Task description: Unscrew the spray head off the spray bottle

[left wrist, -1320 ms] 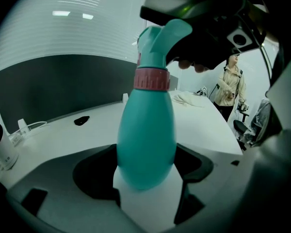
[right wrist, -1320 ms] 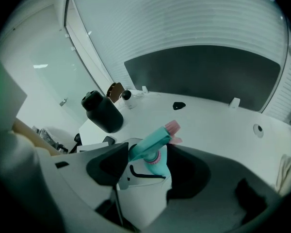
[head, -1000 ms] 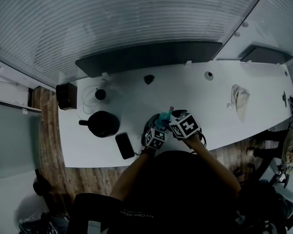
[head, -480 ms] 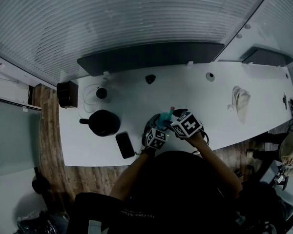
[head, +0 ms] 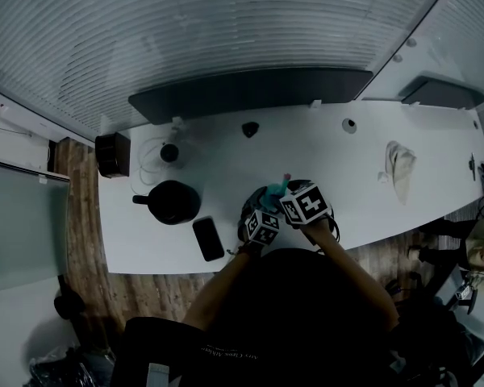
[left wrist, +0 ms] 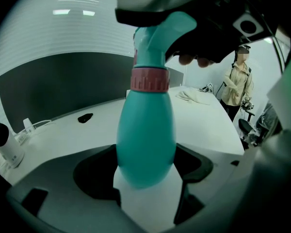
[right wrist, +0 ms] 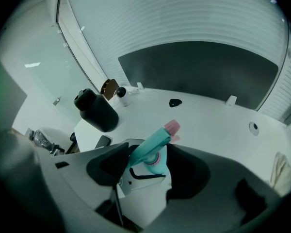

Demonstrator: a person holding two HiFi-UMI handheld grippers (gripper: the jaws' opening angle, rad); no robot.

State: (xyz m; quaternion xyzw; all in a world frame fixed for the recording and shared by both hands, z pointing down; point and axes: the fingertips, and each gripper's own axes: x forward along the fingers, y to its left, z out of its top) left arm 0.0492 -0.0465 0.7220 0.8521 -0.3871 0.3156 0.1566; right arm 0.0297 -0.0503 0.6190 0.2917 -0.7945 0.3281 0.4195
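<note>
Low in the frame's centre, the left gripper (left wrist: 145, 174) pinches the spray bottle (left wrist: 146, 130) so it cannot turn. The right gripper (right wrist: 146, 165), jaws wide, seems clamped round the spray head (right wrist: 153, 141) to twist it off.

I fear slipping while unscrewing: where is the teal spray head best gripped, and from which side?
Probably the teal plastic spray head, across its narrow sides just above the pink ribbed collar, coming in from the top end along the neck. The left tool holds the teal pear-shaped bottle by its body, so that grip turns about the thread.
</note>
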